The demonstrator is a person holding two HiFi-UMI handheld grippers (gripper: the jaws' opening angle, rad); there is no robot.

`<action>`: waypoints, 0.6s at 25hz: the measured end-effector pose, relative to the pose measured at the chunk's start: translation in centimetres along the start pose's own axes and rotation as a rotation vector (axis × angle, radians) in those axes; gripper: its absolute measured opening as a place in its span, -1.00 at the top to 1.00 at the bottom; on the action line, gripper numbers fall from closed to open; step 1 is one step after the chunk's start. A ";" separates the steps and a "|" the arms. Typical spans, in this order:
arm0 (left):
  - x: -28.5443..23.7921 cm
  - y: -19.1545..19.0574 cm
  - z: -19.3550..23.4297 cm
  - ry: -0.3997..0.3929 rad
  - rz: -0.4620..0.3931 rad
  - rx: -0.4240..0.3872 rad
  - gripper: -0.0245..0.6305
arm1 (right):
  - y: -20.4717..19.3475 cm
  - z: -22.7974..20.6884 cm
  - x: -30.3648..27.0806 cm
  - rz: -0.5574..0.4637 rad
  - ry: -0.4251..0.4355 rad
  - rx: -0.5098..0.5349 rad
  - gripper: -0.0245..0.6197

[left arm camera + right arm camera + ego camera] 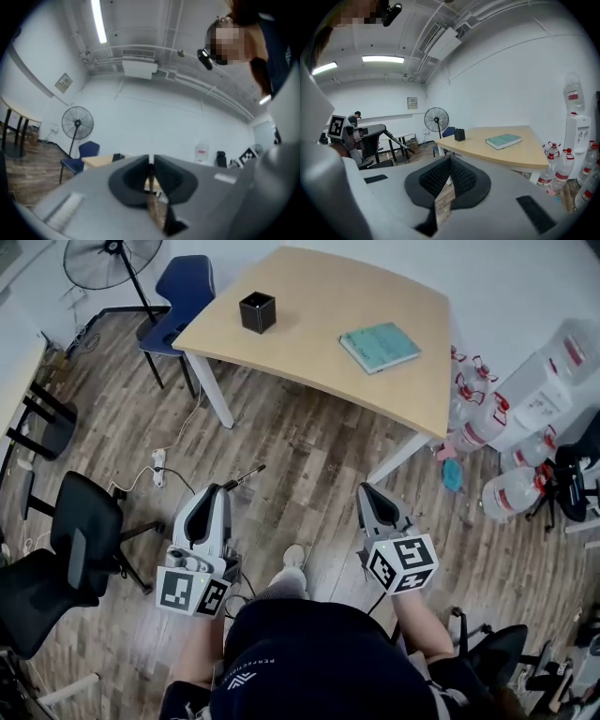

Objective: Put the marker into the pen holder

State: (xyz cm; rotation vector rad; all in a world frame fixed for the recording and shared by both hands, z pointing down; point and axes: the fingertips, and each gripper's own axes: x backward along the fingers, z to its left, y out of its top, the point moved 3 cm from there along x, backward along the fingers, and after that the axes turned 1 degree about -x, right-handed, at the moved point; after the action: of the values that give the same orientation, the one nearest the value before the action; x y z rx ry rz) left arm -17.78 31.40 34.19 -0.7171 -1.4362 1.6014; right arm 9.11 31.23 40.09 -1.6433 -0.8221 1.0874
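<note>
A black square pen holder (257,312) stands on the far left part of the wooden table (309,306), well ahead of both grippers. My left gripper (226,487) hangs low over the floor, shut on a thin dark marker (247,475) that pokes forward and to the right out of its tips. The right gripper view shows that marker (397,141) slanting out of the left gripper (370,132). My right gripper (364,489) is shut with nothing in it. In the left gripper view, the pen holder (118,157) is small and far off. The right gripper view shows the pen holder (459,134) beyond its closed tips (450,161).
A green book (379,346) lies on the table's right half. A blue chair (178,301) and a standing fan (105,259) are left of the table. Black office chairs (56,549) stand at my left. Water bottles (511,488) crowd the right.
</note>
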 end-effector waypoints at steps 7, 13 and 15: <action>-4.9 -0.2 2.8 0.005 0.014 -0.016 0.83 | 1.7 -1.6 -5.2 0.025 0.019 0.010 0.91; -8.2 -0.3 5.1 0.004 0.023 -0.009 0.83 | 3.0 -2.6 -8.8 0.039 0.021 0.024 0.92; -9.5 -0.4 5.7 -0.005 0.025 -0.007 0.83 | 3.5 -3.1 -9.9 0.038 0.018 0.028 0.92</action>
State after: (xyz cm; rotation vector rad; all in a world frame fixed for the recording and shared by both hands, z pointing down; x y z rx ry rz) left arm -18.02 20.29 34.43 -0.7375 -1.4422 1.6193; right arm 8.40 20.30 39.87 -1.6492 -0.7638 1.1036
